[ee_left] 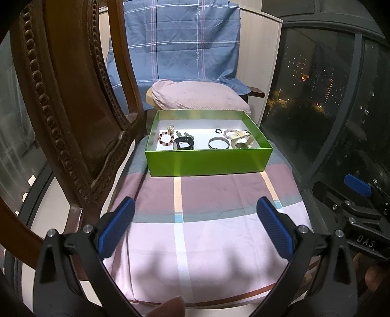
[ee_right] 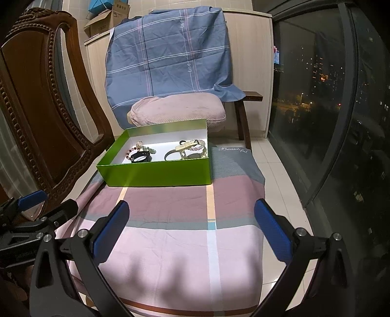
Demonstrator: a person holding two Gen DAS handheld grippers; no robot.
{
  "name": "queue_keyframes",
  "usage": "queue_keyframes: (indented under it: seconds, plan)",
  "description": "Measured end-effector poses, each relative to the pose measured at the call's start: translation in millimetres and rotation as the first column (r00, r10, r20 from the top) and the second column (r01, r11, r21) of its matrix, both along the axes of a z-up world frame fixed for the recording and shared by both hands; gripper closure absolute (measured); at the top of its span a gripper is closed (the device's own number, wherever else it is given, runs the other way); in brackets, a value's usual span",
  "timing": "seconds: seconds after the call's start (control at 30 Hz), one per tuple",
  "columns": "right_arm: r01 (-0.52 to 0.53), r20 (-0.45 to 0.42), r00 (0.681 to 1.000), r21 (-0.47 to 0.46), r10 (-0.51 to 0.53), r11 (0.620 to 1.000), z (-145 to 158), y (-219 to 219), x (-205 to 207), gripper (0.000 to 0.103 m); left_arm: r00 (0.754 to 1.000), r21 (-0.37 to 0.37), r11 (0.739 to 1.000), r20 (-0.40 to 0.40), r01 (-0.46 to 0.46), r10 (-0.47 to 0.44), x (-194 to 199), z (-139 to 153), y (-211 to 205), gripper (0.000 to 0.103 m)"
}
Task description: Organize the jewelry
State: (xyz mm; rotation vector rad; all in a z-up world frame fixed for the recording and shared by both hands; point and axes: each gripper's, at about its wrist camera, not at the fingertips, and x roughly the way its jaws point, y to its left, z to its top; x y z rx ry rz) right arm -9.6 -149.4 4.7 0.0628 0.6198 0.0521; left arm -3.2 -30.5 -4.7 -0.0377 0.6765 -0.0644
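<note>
A green box (ee_left: 209,163) with a white inside sits at the far end of a checked cloth (ee_left: 207,234). In it lie a red-and-pink bead bracelet (ee_left: 166,139), a black watch band (ee_left: 184,143), a metal bangle (ee_left: 219,143), a small black ring (ee_left: 218,131), a pale pink bead bracelet (ee_left: 230,133) and a cream watch (ee_left: 243,141). The box (ee_right: 158,174) and its jewelry also show in the right wrist view. My left gripper (ee_left: 195,212) is open and empty, well short of the box. My right gripper (ee_right: 192,214) is open and empty too.
A carved wooden chair back (ee_left: 61,104) stands close on the left. A pink pillow (ee_left: 199,97) and a blue checked sheet (ee_left: 180,41) lie behind the box. A dark window (ee_right: 329,97) runs along the right. Cardboard boxes (ee_right: 107,19) sit high at the back.
</note>
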Motion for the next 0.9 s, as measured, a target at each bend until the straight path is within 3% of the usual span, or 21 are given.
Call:
queue_keyframes:
  seconds: [0.9]
  plan:
    - [-0.004,0.000,1.000,-0.009,0.004,1.000,-0.3,1.8,-1.8,0.003,1.000,0.006,1.000,0.024,-0.005,0.005,-1.3,5.2,-0.9,0.004]
